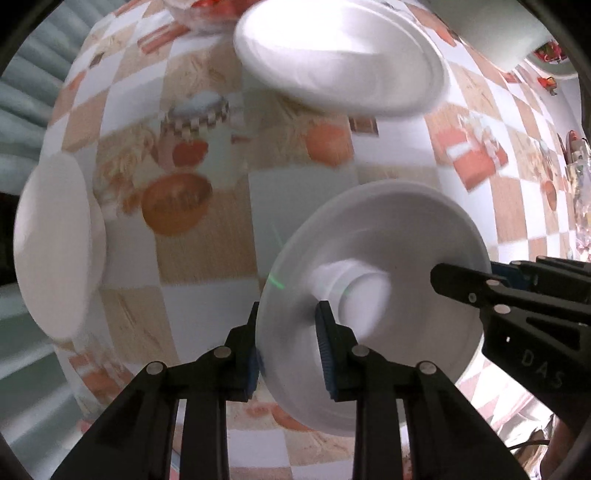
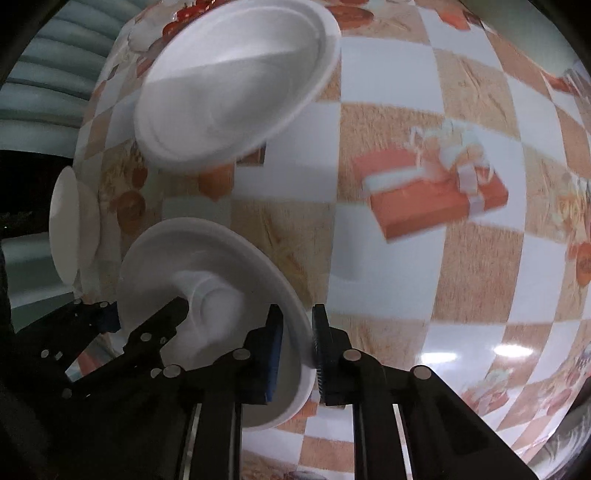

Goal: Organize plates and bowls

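A white foam bowl hangs above the table, held by both grippers at opposite rims. My left gripper is shut on its left rim. My right gripper is shut on the bowl's right rim; its fingers also show in the left wrist view. A white plate lies on the table further back, also in the right wrist view. Another white bowl sits at the table's left edge, also in the right wrist view.
The table wears a checkered orange and white cloth with food and gift prints. A clear dish with red food stands at the far edge. More dishes stand far right. The table's left edge drops off beside the left bowl.
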Available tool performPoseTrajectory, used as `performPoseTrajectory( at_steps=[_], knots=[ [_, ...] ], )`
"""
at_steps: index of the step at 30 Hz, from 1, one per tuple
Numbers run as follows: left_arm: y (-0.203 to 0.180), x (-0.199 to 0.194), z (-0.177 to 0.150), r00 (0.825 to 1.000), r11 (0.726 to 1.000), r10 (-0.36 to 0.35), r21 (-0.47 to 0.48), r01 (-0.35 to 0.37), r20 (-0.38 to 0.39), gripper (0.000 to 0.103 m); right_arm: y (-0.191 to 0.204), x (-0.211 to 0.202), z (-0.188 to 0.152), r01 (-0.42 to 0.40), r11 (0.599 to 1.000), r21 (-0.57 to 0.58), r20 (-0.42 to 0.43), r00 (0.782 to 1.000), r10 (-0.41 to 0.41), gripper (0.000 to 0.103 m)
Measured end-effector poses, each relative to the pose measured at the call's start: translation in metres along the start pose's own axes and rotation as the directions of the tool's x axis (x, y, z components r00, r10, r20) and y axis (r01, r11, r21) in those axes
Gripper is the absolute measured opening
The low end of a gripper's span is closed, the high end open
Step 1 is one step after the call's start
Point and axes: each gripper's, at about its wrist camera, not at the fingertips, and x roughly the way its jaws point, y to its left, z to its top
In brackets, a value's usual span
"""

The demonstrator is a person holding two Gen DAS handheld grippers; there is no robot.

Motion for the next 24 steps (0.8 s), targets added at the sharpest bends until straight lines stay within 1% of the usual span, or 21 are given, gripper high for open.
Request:
performPoseTrajectory(
  at_steps=[2, 3, 8, 12, 15, 18, 20, 22, 23, 24],
  knots=[
    [-0.005, 0.001, -0.014, 1.000, 1.000, -0.001, 0.022, 0.001, 0.000, 0.029, -0.003, 0.001, -0.015, 0.004, 1.000, -0.005, -0.020, 1.000, -0.004, 0.016],
    [-0.011, 0.002, -0.027, 1.000, 0.999, 0.000, 0.032, 0.001, -0.003, 0.029, -0.004, 0.003, -0.021, 0.002, 1.000, -0.006, -0.026, 1.000, -0.002, 0.016],
    [-0.032, 0.009, -0.079, 0.999, 0.997, -0.014, 0.079, 0.016, -0.030, 0.030, -0.009, 0.011, -0.077, 0.028, 1.000, -0.011, -0.062, 0.998, -0.029, 0.016],
    [-0.047, 0.015, -0.119, 0.997, 0.994, -0.035, 0.101, 0.041, -0.066, 0.030, -0.014, 0.017, -0.122, 0.033, 0.999, 0.014, -0.102, 0.994, -0.031, 0.016],
    [-0.056, 0.021, -0.145, 0.994, 0.991, -0.051, 0.115, 0.062, -0.094, 0.030, -0.014, 0.023, -0.148, 0.043, 0.999, 0.015, -0.120, 0.992, -0.041, 0.016],
    [-0.060, 0.026, -0.158, 0.993, 0.989, -0.058, 0.127, 0.071, -0.108, 0.030, -0.008, 0.029, -0.157, 0.043, 0.999, 0.018, -0.125, 0.991, -0.040, 0.016],
    [-0.058, 0.027, -0.160, 0.994, 0.989, -0.049, 0.136, 0.062, -0.097, 0.030, -0.007, 0.030, -0.158, 0.049, 0.999, 0.017, -0.119, 0.992, -0.046, 0.016],
    [-0.053, 0.024, -0.165, 0.997, 0.988, -0.031, 0.149, 0.042, -0.073, 0.038, -0.009, 0.029, -0.164, 0.049, 0.999, 0.019, -0.104, 0.993, -0.047, 0.017],
    [-0.060, 0.019, -0.165, 0.998, 0.988, -0.023, 0.149, 0.032, -0.063, 0.055, -0.013, 0.024, -0.162, 0.049, 0.999, 0.017, -0.095, 0.994, -0.048, 0.017],
    [-0.056, 0.015, -0.165, 0.999, 0.990, -0.007, 0.141, 0.014, -0.046, 0.075, -0.019, 0.019, -0.160, 0.053, 0.998, 0.018, -0.084, 0.995, -0.051, 0.017]
  ],
)
